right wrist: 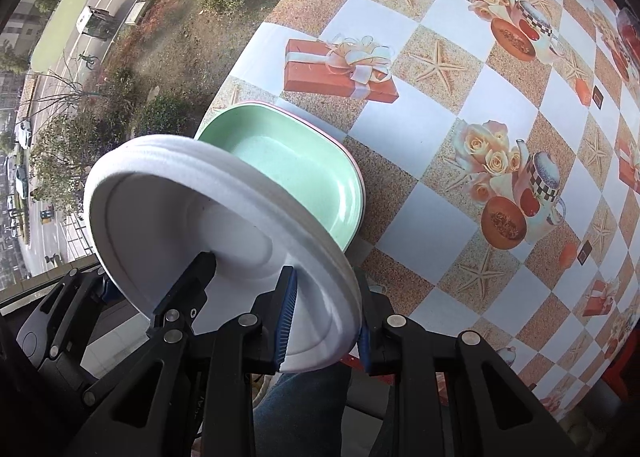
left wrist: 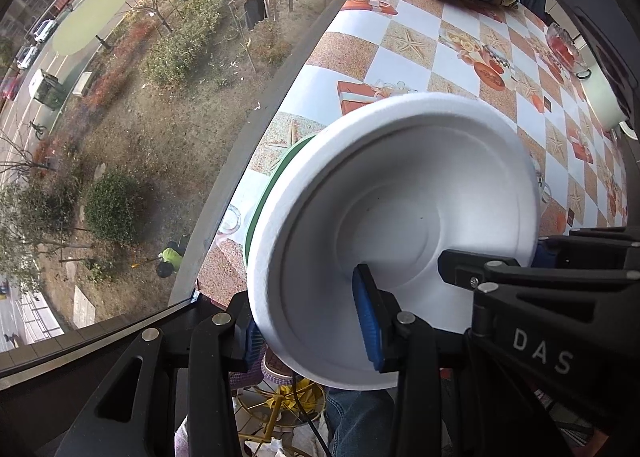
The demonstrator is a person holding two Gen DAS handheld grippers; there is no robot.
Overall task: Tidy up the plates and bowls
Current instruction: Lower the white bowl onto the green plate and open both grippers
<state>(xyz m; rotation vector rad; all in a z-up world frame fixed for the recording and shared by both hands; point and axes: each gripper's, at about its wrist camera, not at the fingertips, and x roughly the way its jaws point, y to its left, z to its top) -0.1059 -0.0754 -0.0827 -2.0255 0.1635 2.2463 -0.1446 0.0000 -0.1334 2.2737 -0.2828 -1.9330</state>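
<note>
Your green tray (right wrist: 304,161) sits empty; both the left gripper (left wrist: 312,333) and the right gripper (right wrist: 324,321) pinch the rims of the stacked white foam plates (right wrist: 192,217).

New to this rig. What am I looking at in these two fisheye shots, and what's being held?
No robot arm here: a person holds a two-finger gripper in each hand, each with a camera looking along its fingers. One picture is the left wrist view, the other the right. Both the left gripper and the right gripper are clamped on the rim of a stack of white disposable plates, held tilted over a table with a patterned tablecloth. A green dish, nested in a pink one, sits beneath. A window is behind.
</note>
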